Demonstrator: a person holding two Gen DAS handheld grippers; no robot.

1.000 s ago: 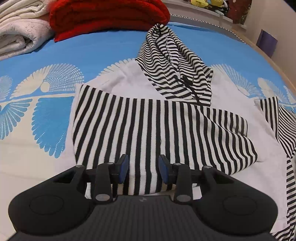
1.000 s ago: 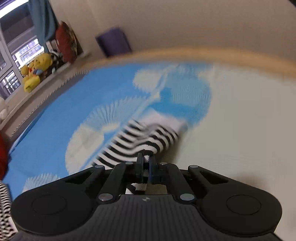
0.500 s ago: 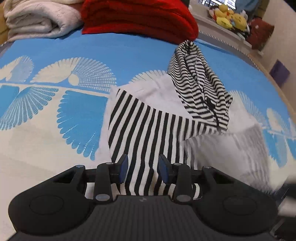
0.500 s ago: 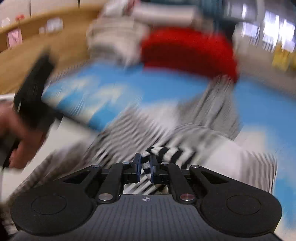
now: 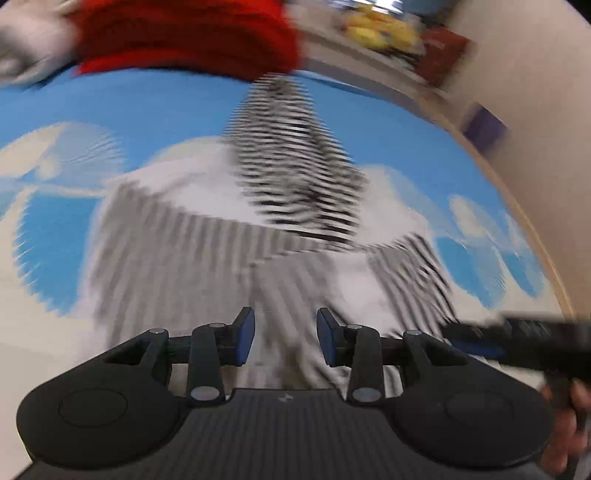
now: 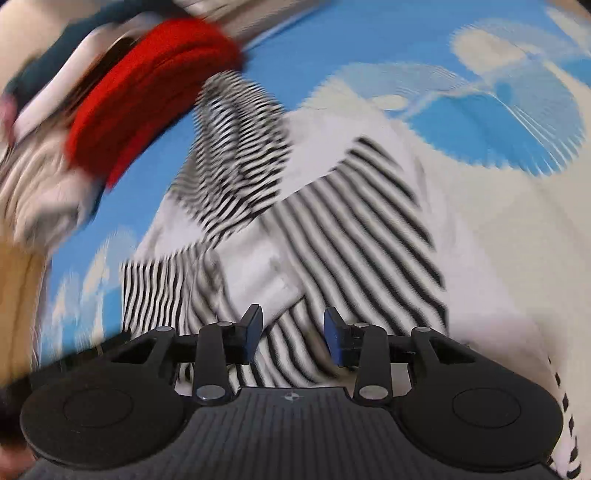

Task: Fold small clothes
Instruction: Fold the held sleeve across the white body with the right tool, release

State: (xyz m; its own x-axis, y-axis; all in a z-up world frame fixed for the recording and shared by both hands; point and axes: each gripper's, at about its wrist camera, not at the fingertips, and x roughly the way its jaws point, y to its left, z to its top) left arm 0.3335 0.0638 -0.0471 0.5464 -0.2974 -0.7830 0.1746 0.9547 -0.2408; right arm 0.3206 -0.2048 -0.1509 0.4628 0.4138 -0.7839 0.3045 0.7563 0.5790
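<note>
We see a small hooded top (image 5: 258,236) of soft knit lying flat ahead of both pairs of fingers, its white body crossed by black-and-white striped sleeves folded over the front. The striped hood (image 5: 295,166) stands at the far end of it, a tapering shape, blurred in both views. In the right wrist view the nearer sleeve (image 6: 354,236) runs as a long striped band from beyond the right finger down to the gap between the fingers, lying over the other sleeve.

The left gripper (image 5: 285,341) has its blue-padded fingers (image 5: 245,338) spread well apart with nothing between them; the striped cloth lies beneath and just beyond their tips (whether they touch it we cannot tell). The right gripper (image 6: 293,338) is likewise parted wide and holds nothing, the sleeve end lying below the gap.

The top rests on a bedspread (image 5: 147,107) of blue with pale fan-shaped prints. Past the hood lies a folded red blanket (image 5: 184,33), thick and fuzzy, with a pale ribbed blanket (image 6: 40,177) beside it. In the left wrist view the right gripper's dark body (image 5: 524,343) reaches in from beyond the right finger, a hand (image 5: 565,432) behind it. Yellow plush toys (image 5: 380,29) sit far off, blurred.
</note>
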